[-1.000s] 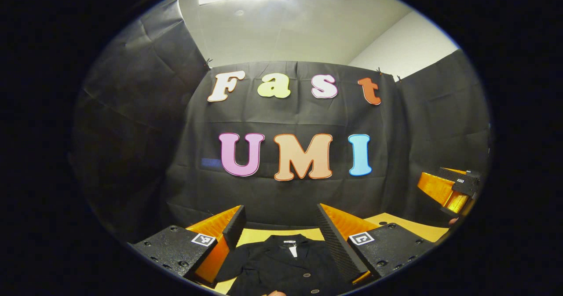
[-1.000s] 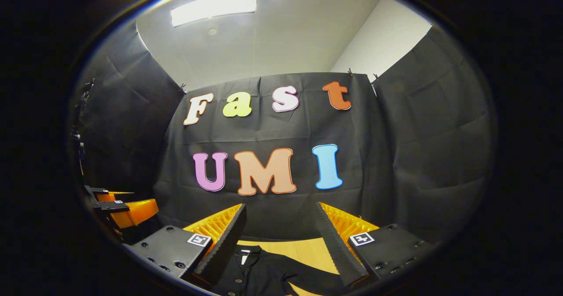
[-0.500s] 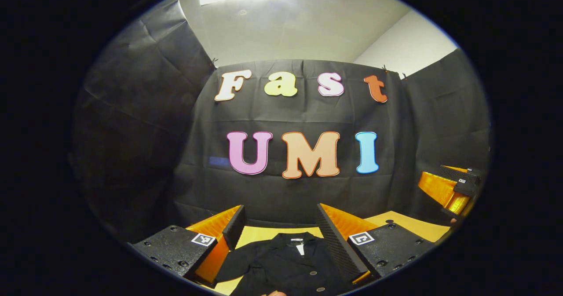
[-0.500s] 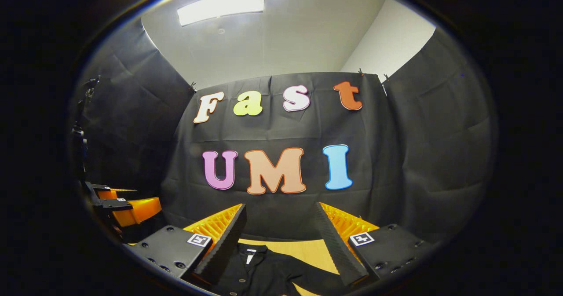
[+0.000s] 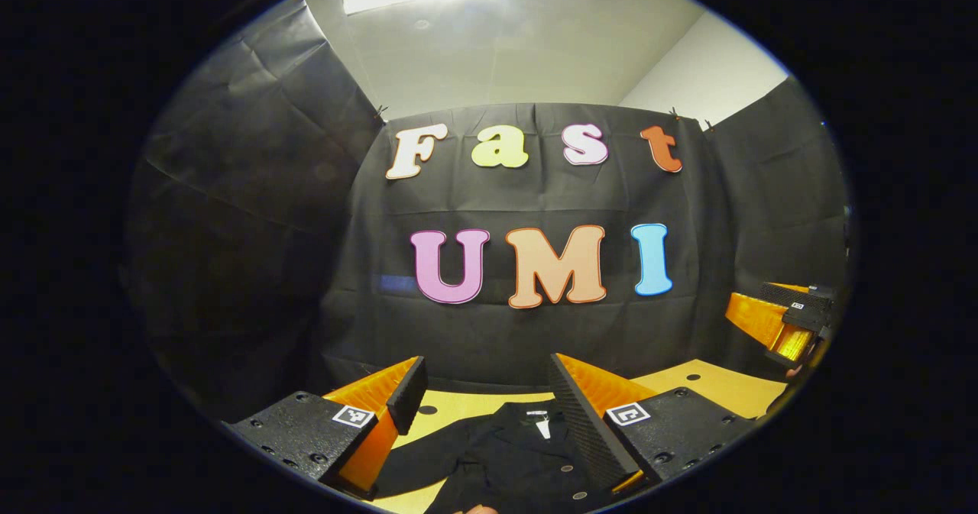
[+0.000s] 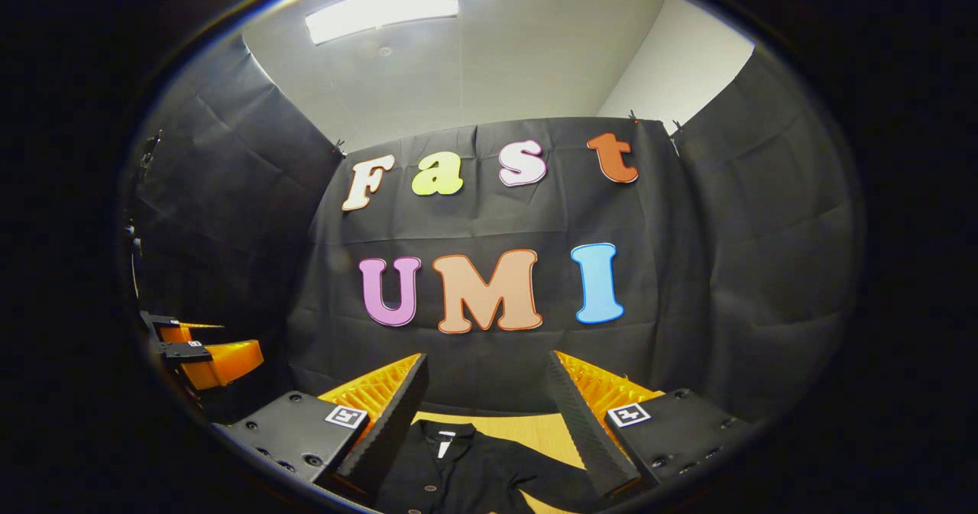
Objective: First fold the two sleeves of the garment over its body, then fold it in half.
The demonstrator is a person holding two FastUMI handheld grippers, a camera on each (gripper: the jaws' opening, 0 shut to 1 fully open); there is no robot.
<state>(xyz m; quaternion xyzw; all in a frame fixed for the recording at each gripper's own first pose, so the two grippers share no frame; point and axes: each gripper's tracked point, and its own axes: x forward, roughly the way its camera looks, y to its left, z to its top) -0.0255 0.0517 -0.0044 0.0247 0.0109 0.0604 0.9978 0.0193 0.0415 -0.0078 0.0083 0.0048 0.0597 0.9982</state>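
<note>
- A black buttoned garment point(image 5: 504, 457) lies spread flat on the yellow wooden table point(image 5: 718, 384), collar toward the back wall.
- Above the garment, the left gripper point(image 5: 485, 399) hangs with fingers spread wide, holding nothing.
- The right gripper point(image 6: 485, 403), also above the garment, is likewise spread and empty.
- Behind the table, black cloth point(image 6: 229, 193) walls rise to a pale ceiling with a light panel point(image 6: 382, 17).
</note>
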